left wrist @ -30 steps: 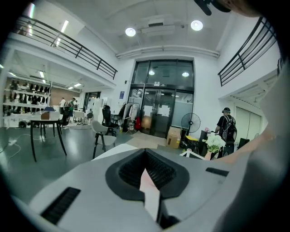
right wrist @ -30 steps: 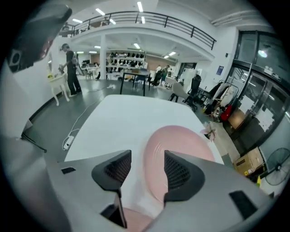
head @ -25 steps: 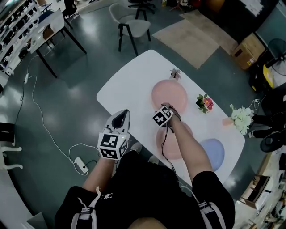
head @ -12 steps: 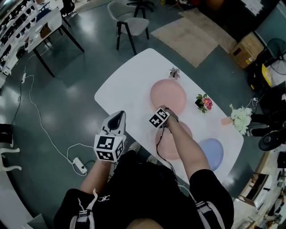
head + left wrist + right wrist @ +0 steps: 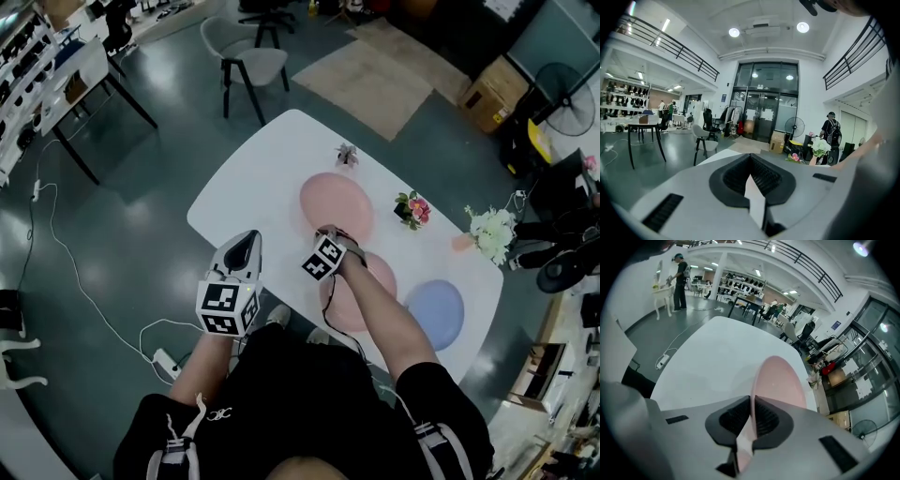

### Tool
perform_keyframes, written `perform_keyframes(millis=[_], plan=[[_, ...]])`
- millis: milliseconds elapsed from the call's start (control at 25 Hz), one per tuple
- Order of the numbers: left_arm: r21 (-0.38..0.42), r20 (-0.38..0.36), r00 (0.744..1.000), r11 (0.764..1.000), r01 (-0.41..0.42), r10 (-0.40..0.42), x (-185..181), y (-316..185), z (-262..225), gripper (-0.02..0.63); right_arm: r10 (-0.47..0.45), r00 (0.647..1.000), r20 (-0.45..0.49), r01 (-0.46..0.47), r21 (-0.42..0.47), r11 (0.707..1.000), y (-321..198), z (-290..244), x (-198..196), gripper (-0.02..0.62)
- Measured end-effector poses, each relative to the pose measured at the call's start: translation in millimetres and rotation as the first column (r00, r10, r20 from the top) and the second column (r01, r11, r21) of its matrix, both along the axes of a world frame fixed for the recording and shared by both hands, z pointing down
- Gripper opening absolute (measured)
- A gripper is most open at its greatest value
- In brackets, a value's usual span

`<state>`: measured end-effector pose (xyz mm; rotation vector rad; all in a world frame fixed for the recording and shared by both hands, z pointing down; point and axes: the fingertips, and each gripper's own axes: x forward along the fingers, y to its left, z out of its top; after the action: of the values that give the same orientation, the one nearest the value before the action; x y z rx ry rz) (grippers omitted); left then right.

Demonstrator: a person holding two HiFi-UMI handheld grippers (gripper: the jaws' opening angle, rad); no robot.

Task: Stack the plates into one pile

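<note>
Three plates lie on the white table (image 5: 244, 183): a far pink plate (image 5: 336, 202), a near pink plate (image 5: 366, 292) and a blue plate (image 5: 434, 314). My right gripper (image 5: 330, 234) is at the far pink plate's near rim. In the right gripper view its jaws are closing on that rim, and the pads of the right gripper (image 5: 751, 416) press the pink plate (image 5: 780, 380), which tilts up ahead of them. My left gripper (image 5: 246, 246) hovers off the table's near-left edge. The left gripper (image 5: 752, 187) is shut, with nothing in it.
A pot of pink flowers (image 5: 410, 208) stands right of the far plate, a white bouquet (image 5: 492, 230) at the table's right end and a small plant (image 5: 347, 153) at the far edge. A chair (image 5: 248, 61) stands beyond. A power strip (image 5: 161, 361) lies on the floor.
The right gripper has stayed at the far pink plate's near rim and risen slightly. The left gripper has barely moved.
</note>
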<state>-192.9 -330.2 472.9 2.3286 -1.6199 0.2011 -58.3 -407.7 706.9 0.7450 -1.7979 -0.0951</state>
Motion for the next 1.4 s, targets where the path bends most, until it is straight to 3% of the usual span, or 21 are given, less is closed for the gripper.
perform_keyframes(millis=[360, 560, 760, 1040, 1400], plan=[[-0.001, -0.02, 0.996, 0.997, -0.081, 0.081, 10.5, 0.3, -3.5, 0.012, -0.044, 0.998, -0.042, 0.05, 0.159, 0.986, 28.7, -50.4, 17.1, 0.038], [-0.005, -0.027, 0.986, 0.986, -0.164, 0.164, 32.5, -1.5, -1.6, 0.012, -0.021, 1.0, -0.02, 0.024, 0.175, 0.984, 50.9, -67.4, 46.2, 0.038], [-0.011, -0.034, 0.969, 0.969, -0.247, 0.247, 60.8, -1.6, 1.4, 0.012, -0.016, 0.999, -0.048, 0.026, 0.225, 0.974, 76.9, -73.8, 84.0, 0.037], [-0.013, -0.037, 0.937, 0.938, -0.347, 0.346, 98.6, 0.8, 5.5, 0.012, -0.102, 0.992, -0.08, 0.12, 0.26, 0.958, 130.6, -68.0, 122.3, 0.035], [-0.064, -0.038, 0.898, 0.896, -0.439, 0.438, 147.2, 18.4, 33.7, 0.012, -0.158, 0.983, -0.091, 0.175, 0.228, 0.958, 193.9, -35.9, 143.9, 0.035]])
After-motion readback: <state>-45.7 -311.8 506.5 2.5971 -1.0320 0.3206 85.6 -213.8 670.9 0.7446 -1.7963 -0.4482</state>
